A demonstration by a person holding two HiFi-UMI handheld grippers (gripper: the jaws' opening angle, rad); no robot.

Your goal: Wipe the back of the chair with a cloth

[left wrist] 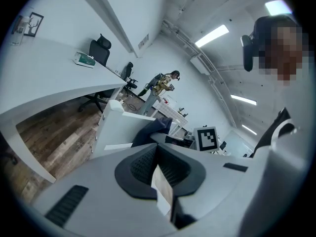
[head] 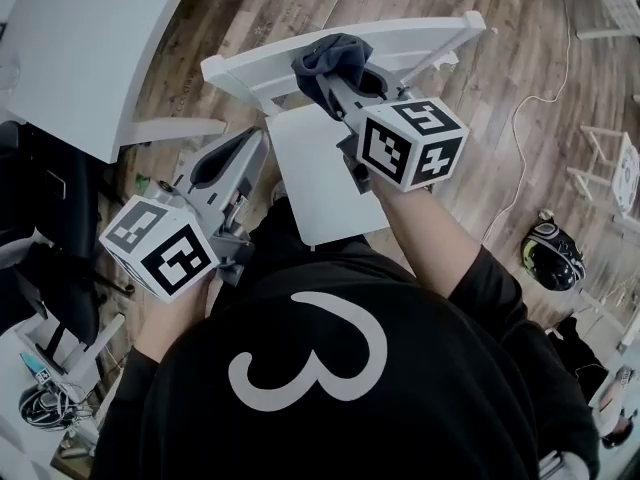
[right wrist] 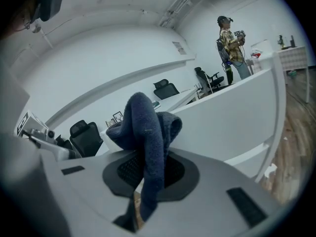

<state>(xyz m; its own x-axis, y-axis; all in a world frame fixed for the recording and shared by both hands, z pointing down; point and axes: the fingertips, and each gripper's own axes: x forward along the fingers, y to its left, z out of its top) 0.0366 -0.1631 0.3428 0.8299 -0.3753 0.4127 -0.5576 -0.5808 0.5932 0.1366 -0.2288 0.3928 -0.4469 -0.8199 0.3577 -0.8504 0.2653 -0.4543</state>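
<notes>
The cloth (head: 333,56), dark blue and bunched, is pinched in the right tongs (head: 338,80); the right gripper view shows it pulled down between the two pads and spilling over the tips. It is pressed against the top rail of the white chair's back (head: 420,40), somewhat toward the person's left end of that rail. The left tongs (head: 250,146) are drawn nearly together with only a sliver of gap and hold nothing; they hang beside the chair seat (head: 318,183), apart from the rail. Judging by this, the wipe is under way rather than finished; the cloth has been picked up and brought to the back. No dirt or streak tells which stretch is already clean; the long run of rail to the right, and the face below it, probably remain.
</notes>
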